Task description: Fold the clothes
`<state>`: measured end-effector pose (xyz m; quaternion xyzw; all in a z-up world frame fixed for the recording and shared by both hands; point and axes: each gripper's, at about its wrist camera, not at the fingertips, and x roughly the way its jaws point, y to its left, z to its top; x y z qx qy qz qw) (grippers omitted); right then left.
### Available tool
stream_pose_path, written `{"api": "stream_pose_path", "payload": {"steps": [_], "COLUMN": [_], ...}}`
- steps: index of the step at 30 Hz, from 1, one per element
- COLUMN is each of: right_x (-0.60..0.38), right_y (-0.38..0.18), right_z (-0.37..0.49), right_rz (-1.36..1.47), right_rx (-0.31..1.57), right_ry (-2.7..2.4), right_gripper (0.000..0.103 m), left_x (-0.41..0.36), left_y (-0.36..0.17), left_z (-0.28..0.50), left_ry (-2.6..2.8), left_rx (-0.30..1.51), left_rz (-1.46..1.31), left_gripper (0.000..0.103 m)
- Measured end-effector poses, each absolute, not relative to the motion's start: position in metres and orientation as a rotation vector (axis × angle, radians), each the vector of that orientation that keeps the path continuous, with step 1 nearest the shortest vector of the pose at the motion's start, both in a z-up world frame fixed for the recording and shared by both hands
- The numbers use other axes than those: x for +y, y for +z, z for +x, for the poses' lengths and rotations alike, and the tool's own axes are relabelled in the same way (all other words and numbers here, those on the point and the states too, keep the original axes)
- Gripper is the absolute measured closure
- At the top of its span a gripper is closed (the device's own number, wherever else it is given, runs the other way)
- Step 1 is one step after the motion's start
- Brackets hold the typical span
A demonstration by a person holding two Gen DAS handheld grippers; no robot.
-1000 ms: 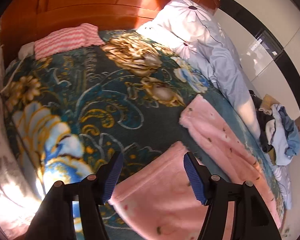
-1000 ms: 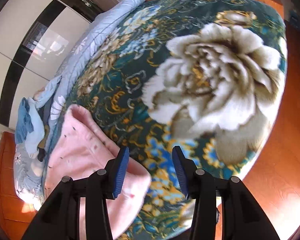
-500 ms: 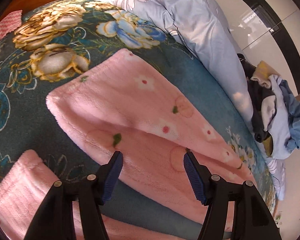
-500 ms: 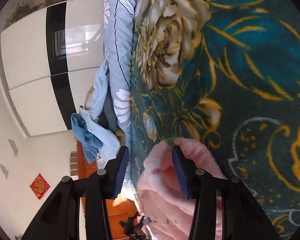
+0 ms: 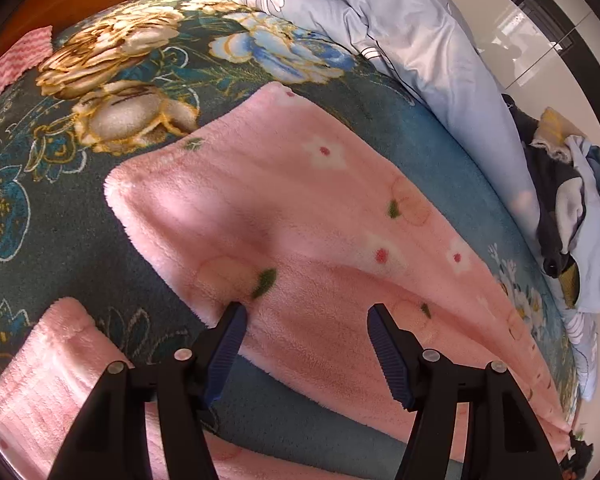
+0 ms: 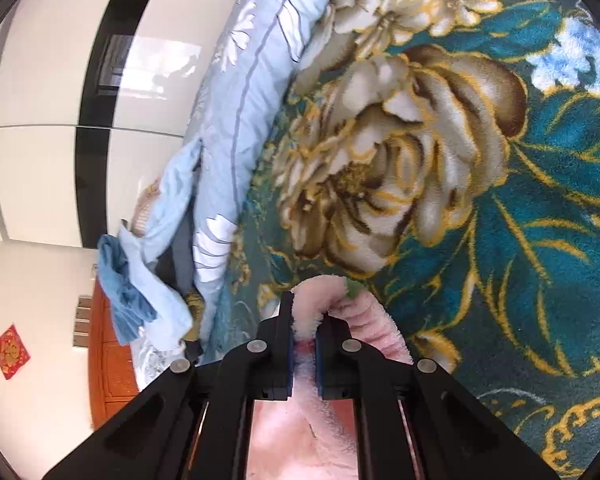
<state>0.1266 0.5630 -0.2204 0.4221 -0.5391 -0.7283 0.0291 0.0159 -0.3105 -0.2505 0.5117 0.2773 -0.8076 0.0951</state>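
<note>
A pink fleece garment (image 5: 292,216) with small flowers lies spread on the dark teal floral blanket (image 5: 80,128) of a bed. A second pink part (image 5: 56,364) lies at the lower left of the left wrist view. My left gripper (image 5: 304,328) is open, its fingers just above the near edge of the garment. My right gripper (image 6: 304,340) is shut on a bunched pink edge of the garment (image 6: 320,300), which rises between the blue pads.
A light blue floral quilt (image 5: 412,40) runs along the far side of the bed. A pile of blue and dark clothes (image 5: 572,208) lies beyond it. A pink striped cloth (image 5: 16,64) lies far left. White wardrobe doors (image 6: 60,80) stand behind.
My right gripper has closed on the pink edge that sat between its open fingers. My left gripper has swung from the lower pink part to over the spread garment.
</note>
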Motion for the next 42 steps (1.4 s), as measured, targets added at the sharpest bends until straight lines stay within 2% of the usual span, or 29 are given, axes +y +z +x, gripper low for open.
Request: {"api": "stream_pose_path", "payload": {"steps": [5, 6, 7, 8, 9, 10, 15, 19, 26, 30, 35, 38, 40, 42], "right_x": [0.558, 0.557, 0.556, 0.555, 0.555, 0.555, 0.554, 0.549, 0.556, 0.540, 0.513, 0.501, 0.497, 0.496], "right_y": [-0.229, -0.224, -0.216, -0.208, -0.197, -0.186, -0.140, -0.138, -0.171, -0.191, -0.211, -0.217, -0.222, -0.225], "right_z": [0.128, 0.130, 0.134, 0.138, 0.146, 0.157, 0.236, 0.311, 0.418, 0.437, 0.426, 0.415, 0.410, 0.411], "right_rz": [1.320, 1.326, 1.335, 1.344, 1.332, 1.316, 1.248, 1.318, 1.306, 1.292, 1.324, 1.347, 1.388, 1.395], "right_rx": [-1.711, -1.697, -1.669, -1.641, -1.602, -1.568, -1.415, -1.340, -1.552, -1.614, -1.602, -1.590, -1.585, -1.598], "right_ry": [-2.232, -2.225, -2.237, -2.249, -2.258, -2.275, -2.427, -2.535, -2.571, -2.513, -2.437, -2.411, -2.415, -2.411], "right_gripper": [0.091, 0.084, 0.066, 0.056, 0.048, 0.046, 0.044, 0.044, 0.044, 0.044, 0.044, 0.044, 0.044, 0.044], "left_x": [-0.313, -0.315, -0.317, -0.321, -0.326, -0.332, -0.373, -0.407, -0.431, -0.420, -0.405, -0.405, -0.407, -0.413], "left_y": [-0.241, -0.235, -0.228, -0.221, -0.214, -0.207, -0.188, -0.189, -0.232, -0.251, -0.258, -0.258, -0.260, -0.264], "left_z": [0.021, 0.026, 0.031, 0.037, 0.043, 0.051, 0.116, 0.180, 0.252, 0.258, 0.256, 0.256, 0.256, 0.258], "left_ry": [-2.409, -2.425, -2.441, -2.461, -2.477, -2.489, -2.482, -2.393, -2.294, -2.297, -2.326, -2.337, -2.317, -2.280], "left_rx": [0.848, 0.858, 0.868, 0.874, 0.883, 0.897, 0.907, 0.839, 0.983, 1.061, 1.117, 1.222, 1.262, 1.299], "left_rz": [1.516, 1.506, 1.494, 1.473, 1.449, 1.424, 1.305, 1.229, 1.248, 1.294, 1.317, 1.298, 1.283, 1.268], "left_gripper": [0.036, 0.036, 0.036, 0.036, 0.036, 0.036, 0.036, 0.036, 0.036, 0.036, 0.036, 0.037, 0.040, 0.060]}}
